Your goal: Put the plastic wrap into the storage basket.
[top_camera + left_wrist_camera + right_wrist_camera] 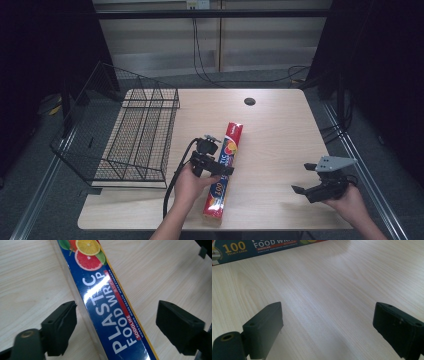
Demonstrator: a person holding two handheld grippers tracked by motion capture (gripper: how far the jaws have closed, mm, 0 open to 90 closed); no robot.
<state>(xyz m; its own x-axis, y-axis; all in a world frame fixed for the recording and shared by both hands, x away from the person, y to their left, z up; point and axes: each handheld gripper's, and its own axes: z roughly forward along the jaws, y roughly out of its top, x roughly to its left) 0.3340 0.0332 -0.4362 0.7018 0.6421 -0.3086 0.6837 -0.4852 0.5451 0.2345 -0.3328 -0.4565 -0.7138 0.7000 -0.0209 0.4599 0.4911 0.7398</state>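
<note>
Wood-grain counter [280,130]: a pale laminate top with rounded corners is seen, its fine lengthwise grain shown plainly in both gripper views; a small dark round hole [249,101] is set near its far edge.
Wire basket [135,135]: a black grid of thin metal rods, long and trough-like with slanted sides, is placed on the left part of the counter, one side overhanging the counter's left edge.
Plastic food wrap box [223,170]: a long, slim cardboard carton is laid flat near the middle of the counter, just right of the basket and apart from it, running from the near edge away at a slight tilt. Its glossy face is printed dark blue with red ends, white lettering and sliced citrus fruit [87,251]; a bright glare is caught along the print.
Left gripper [212,162]: black, blocky and matte, with a cable [175,180] looped off its back, it is held above the box about midway along it. In the left gripper view the two jaws are spread wide, one to each side of the carton, and neither pad is seen pressed against it; the gripper [115,322] is released.
Right gripper [307,177]: black, topped by a grey three-cornered plate [334,163], it is held near the counter's right near corner, well apart from the box. Its jaws are parted wide over bare wood, so it [327,322] is likewise released, with nothing between them.
</note>
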